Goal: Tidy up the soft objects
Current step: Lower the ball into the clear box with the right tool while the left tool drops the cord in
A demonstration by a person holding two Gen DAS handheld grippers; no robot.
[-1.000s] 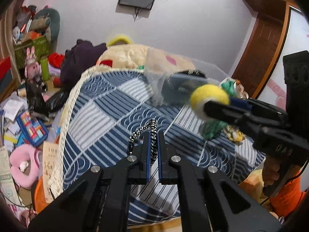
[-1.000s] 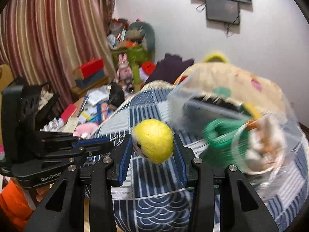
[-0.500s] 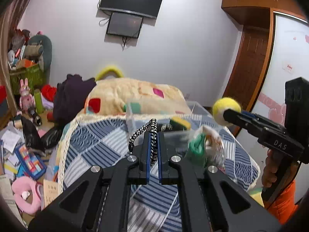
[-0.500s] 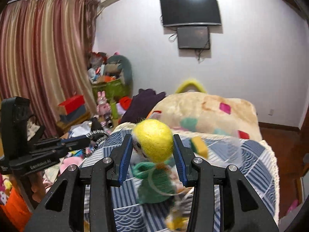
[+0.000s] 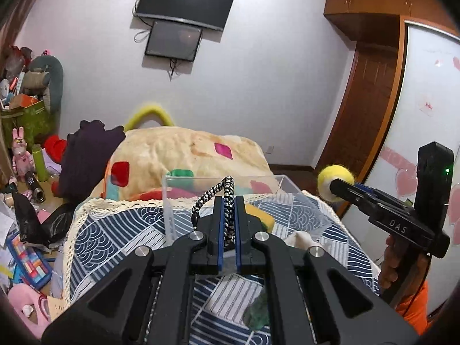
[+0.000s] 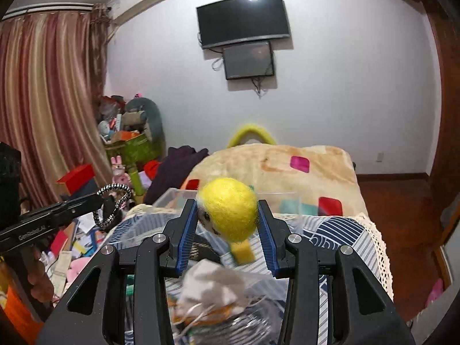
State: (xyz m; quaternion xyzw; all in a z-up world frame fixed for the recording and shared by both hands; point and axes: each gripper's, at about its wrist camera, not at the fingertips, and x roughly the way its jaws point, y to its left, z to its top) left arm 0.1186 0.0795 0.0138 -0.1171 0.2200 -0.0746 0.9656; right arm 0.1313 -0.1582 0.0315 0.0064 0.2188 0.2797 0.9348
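Observation:
My left gripper (image 5: 228,221) is shut on a black-and-white braided cord (image 5: 221,192) whose loop sticks up and to the left; the cord also shows in the right wrist view (image 6: 113,204). My right gripper (image 6: 227,224) is shut on a yellow felt ball (image 6: 228,208), seen also in the left wrist view (image 5: 335,182). Both are held above a clear plastic box (image 5: 287,181) on the blue patterned bed cover (image 5: 115,241). In the box lie a yellow sponge (image 6: 243,251), a white soft item (image 6: 212,284) and a green item (image 5: 256,313).
A beige blanket with coloured squares (image 5: 184,149) and a dark purple garment (image 5: 86,155) lie beyond the box. Toys, books and a pink rabbit figure (image 5: 20,155) clutter the floor on the left. A wooden wardrobe (image 5: 365,109) stands on the right.
Both grippers have lifted and tilted upward, so the view swung from the bed cover to the wall and television. The box now sits lower in both views. Both grips are unchanged.

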